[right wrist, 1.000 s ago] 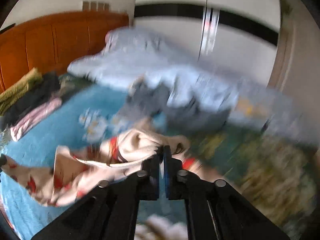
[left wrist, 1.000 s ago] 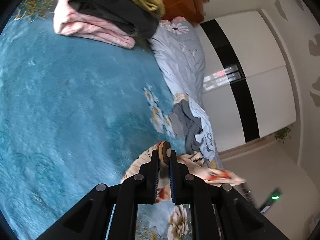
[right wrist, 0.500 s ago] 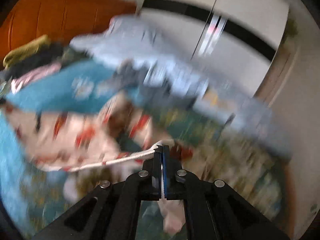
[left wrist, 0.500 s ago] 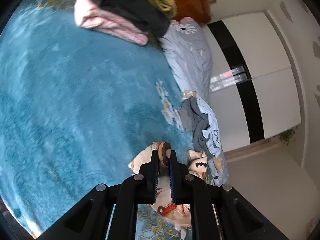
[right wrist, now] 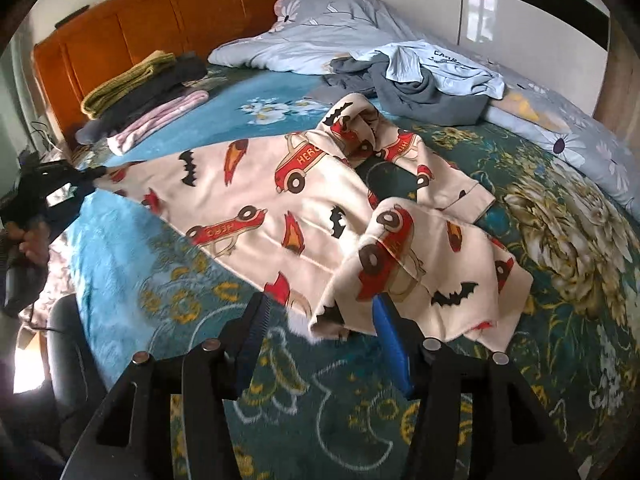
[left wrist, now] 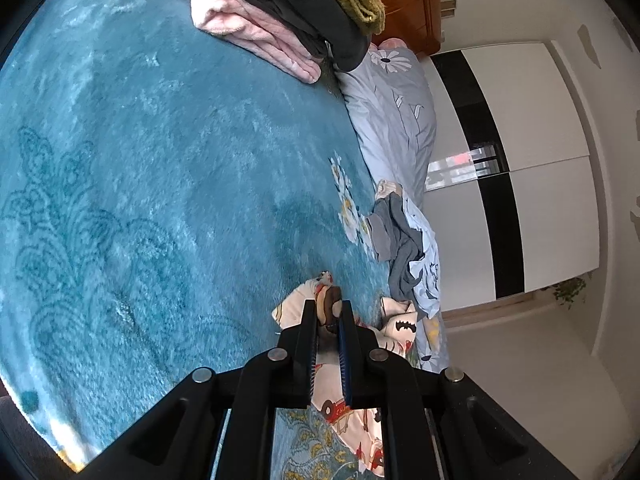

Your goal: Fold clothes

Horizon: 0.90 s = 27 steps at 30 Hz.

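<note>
A cream garment printed with red cars, bats and flames [right wrist: 280, 200] lies spread and partly bunched on the blue-green bed blanket [right wrist: 120, 248]. My right gripper [right wrist: 320, 316] is open, its fingers either side of the garment's near edge, which lies loose between them. My left gripper [left wrist: 329, 312] is shut on a corner of the same garment [left wrist: 292, 308]; in the right wrist view it [right wrist: 86, 178] holds the far left end stretched out.
A stack of folded clothes [right wrist: 140, 92] in olive, dark and pink sits by the wooden headboard [right wrist: 120, 28]. A heap of grey and pale blue clothes [right wrist: 420, 80] lies at the back with a pale floral duvet [right wrist: 320, 28]. A white wardrobe [left wrist: 540, 160] stands beyond the bed.
My right gripper has opened and let go of the garment, which now lies spread on the bed. My left gripper still holds its corner and has drawn it out.
</note>
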### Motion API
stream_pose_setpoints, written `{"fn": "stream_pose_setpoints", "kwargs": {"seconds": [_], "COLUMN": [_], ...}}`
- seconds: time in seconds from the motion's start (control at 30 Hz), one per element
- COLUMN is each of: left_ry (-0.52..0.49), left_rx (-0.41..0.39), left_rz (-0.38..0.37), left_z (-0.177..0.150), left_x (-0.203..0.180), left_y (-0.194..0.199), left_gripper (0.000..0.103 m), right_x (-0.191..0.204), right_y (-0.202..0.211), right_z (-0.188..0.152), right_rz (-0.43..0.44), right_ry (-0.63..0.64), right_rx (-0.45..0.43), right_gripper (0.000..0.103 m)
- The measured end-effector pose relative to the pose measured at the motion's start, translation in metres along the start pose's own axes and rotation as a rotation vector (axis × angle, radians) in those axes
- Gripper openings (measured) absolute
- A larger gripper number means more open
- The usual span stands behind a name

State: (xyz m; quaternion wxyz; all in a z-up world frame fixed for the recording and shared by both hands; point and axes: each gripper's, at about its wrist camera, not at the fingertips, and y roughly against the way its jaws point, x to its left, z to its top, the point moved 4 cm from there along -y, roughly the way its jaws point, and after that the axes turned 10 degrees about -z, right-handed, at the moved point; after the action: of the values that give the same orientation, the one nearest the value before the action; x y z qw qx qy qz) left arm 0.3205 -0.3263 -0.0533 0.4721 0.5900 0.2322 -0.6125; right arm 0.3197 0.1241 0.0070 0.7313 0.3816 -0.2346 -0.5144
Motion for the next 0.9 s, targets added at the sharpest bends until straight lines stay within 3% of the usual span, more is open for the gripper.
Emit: {"fn": "stream_pose_setpoints", "kwargs": {"seconds": [0.13,0.27,0.37,0.43,0.53,0.63,0.77,0.9], "left_ry": [0.012,0.01,0.006,0.004,-0.007,-0.016,-0.014,-0.02], "left_rx": [0.002,0.007,0.012,0.015,0.022,0.028,0.039,0.06], "left_rz": [-0.003,0.009,0.023,0.03,0.043,0.051,0.051,0.043], "left_z": [-0.002,-0.005,-0.007,-0.009,-0.012,-0.014,-0.017,-0.018], "left_x": [0.002,0.001,0.0,-0.001,-0.004,-0.006,-0.006,-0.006], "left_y": [0.001,0.0,0.001,0.002,0.003,0.001,-0.004,-0.009], "left_gripper": [0.011,0.011,0.011,0.011,0.011,0.011,0.011,0.011], "right_x": [-0.066,-0.132,-0.147,-0.157,-0.181,-0.19,-0.179,-0.168], "right_y": [0.007,-0.013,-0.032,-0.041,-0.05,-0.063,-0.067,-0.076], "right_z": [-0.013,-0.038,-0.046,-0.047,-0.051,-0.05,-0.039,-0.038], "right_rz": [-0.011,-0.067,-0.085,-0.043,-0.081,-0.102,-0.129,-0.119], "right_ry": [-0.287,-0.6,-0.659,-0.754,-0.876,-0.911,-0.832,-0.8], "right_rx": [-0.002,0.076,0.114,0.1,0.075,0.099,0.091,0.104], "right_gripper": [0.055,0.055,0.055,0.055,0.055,0.055,0.052,0.029]}}
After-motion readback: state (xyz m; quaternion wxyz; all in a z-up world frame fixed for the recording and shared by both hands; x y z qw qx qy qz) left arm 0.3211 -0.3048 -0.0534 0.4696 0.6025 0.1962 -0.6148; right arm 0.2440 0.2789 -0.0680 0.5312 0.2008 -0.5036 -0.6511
